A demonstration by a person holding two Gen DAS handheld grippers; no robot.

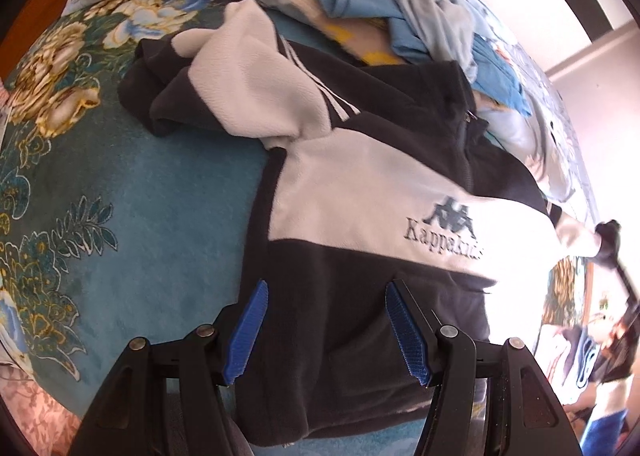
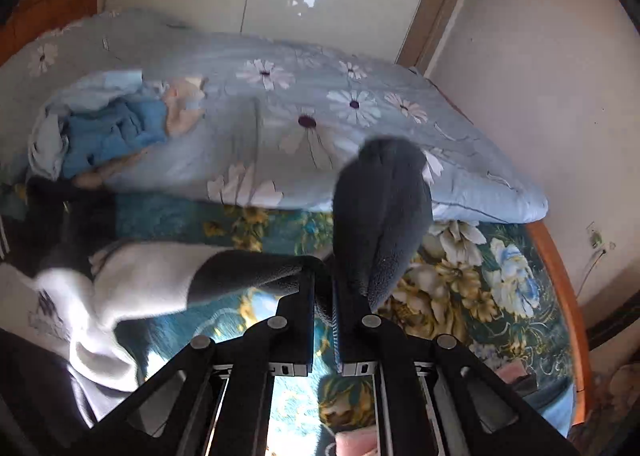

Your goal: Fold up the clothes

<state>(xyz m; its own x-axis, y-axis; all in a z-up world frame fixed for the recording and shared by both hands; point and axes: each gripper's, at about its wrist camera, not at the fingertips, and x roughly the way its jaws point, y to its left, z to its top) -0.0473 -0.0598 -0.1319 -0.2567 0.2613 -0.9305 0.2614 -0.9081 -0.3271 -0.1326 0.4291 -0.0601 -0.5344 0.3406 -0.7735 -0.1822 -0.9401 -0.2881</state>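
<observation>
1 black-and-white fleece jacket (image 1: 360,184) is lying spread on the teal floral blanket (image 1: 140,216), its hem sitting right under the left gripper (image 1: 326,332), whose 2 blue pads are standing wide apart w/ nothing between them. The right gripper (image 2: 323,320) is pinching the dark sleeve cuff (image 2: 380,216), lifting it off the bed. 1 pile of blue clothes (image 1: 420,24) is resting on the daisy duvet (image 2: 300,116) beyond.
</observation>
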